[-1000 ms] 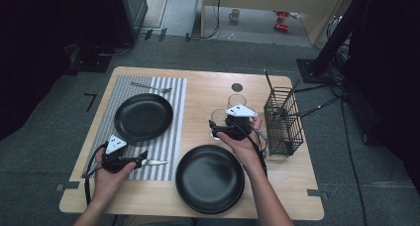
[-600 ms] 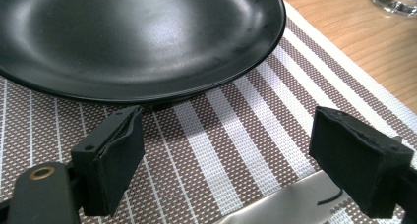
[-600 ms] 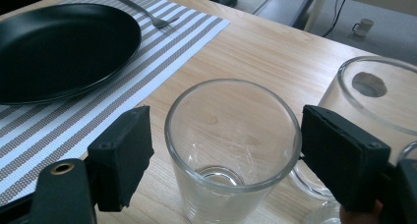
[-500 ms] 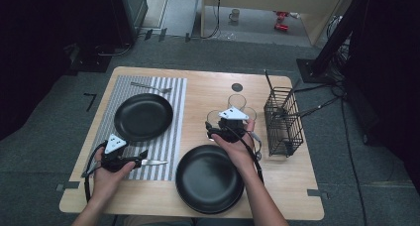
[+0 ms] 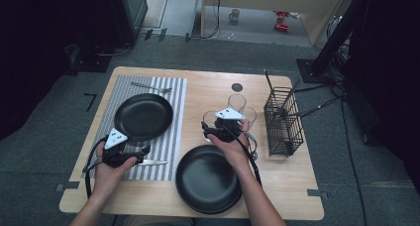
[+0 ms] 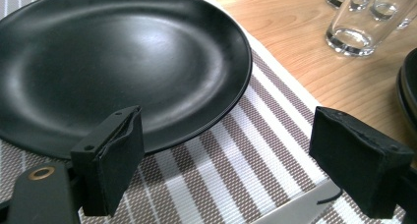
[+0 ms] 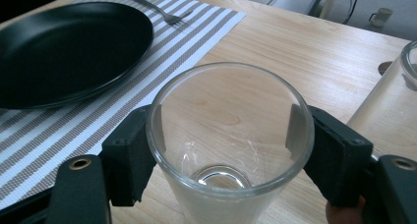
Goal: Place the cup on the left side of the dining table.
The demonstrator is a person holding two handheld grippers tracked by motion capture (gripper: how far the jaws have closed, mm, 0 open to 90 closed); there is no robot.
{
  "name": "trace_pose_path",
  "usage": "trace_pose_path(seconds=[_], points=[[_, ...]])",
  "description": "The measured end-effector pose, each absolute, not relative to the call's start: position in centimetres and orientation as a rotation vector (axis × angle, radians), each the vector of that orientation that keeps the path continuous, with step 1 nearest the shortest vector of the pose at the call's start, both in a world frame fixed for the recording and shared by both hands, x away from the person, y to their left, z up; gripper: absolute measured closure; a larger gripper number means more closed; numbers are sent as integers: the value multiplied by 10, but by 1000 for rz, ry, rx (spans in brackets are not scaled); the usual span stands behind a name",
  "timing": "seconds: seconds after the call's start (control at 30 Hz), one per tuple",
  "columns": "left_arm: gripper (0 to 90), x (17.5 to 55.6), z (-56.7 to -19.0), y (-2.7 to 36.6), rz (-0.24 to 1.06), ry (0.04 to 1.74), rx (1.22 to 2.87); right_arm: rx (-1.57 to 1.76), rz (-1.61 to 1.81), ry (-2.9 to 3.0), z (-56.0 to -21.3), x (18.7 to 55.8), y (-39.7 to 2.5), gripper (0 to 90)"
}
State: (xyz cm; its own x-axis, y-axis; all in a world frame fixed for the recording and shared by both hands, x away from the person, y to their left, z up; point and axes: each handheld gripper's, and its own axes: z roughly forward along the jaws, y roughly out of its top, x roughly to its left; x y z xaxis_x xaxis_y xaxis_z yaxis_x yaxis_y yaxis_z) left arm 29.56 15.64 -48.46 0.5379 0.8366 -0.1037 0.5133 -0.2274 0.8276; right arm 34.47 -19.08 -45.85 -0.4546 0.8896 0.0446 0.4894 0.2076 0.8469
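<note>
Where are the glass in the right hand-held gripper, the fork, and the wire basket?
glass point(image 7: 231, 150), right gripper view, on its clear wall between the jaws.
fork point(image 5: 151, 87), high view, on the middle of its handle.
wire basket point(image 5: 282, 122), high view, on its wire side wall.

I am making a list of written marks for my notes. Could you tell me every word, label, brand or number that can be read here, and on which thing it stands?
None can be read.
The glass between the right gripper's jaws is plain.
The black plate, the striped mat and the table carry no print.
The left gripper carries no print either.
</note>
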Motion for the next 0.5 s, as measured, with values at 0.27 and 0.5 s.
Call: trace_pose_path(seconds=[0.27, 0.5], points=[[138, 299, -480, 149, 451, 1082, 1882, 1264, 1157, 2029, -461, 346, -188, 293], [138, 304, -477, 141, 441, 1063, 1888, 1240, 1155, 2038, -460, 344, -185, 295]])
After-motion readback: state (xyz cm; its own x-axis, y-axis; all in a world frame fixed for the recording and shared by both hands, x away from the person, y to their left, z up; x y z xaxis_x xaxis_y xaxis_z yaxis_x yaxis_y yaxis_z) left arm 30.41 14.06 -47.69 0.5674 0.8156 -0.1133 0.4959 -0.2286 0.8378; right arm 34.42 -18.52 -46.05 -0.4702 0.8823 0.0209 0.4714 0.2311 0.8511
